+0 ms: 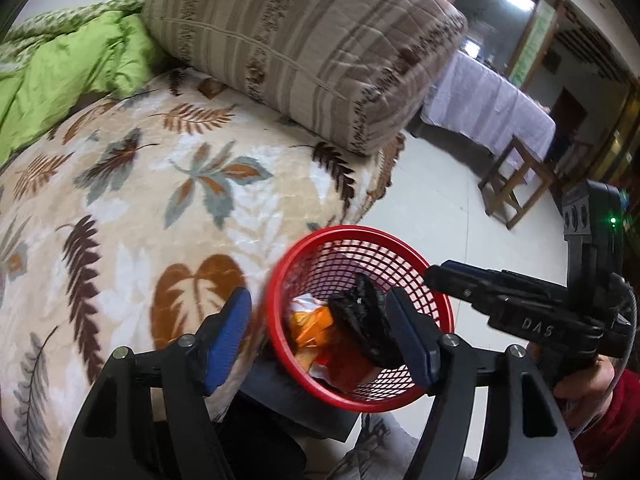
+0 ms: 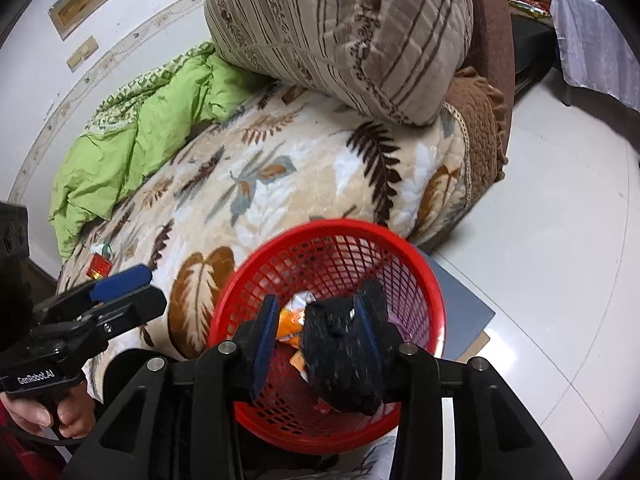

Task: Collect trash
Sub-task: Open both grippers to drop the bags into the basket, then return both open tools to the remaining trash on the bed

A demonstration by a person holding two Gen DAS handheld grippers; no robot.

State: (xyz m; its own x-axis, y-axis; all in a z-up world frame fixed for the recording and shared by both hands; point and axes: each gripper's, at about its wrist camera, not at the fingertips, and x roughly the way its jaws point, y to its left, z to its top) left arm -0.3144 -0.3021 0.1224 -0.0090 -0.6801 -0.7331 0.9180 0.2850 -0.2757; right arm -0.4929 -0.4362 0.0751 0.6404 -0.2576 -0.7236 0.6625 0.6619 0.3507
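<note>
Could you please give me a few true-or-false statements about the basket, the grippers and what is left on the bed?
1. The red basket already holds orange wrappers. True.
2. The black item lies on the bed. False: it is over the basket, between the right gripper's fingers.
3. The left gripper holds something. False: it is open.
4. A small red packet lies on the leaf-print blanket. True.

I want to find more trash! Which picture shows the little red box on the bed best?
The right wrist view. The small red cardboard box lies in plain sight on the leaf-patterned plush blanket, near its far-left edge. The left wrist view shows the blanket but not the box at all.
</note>
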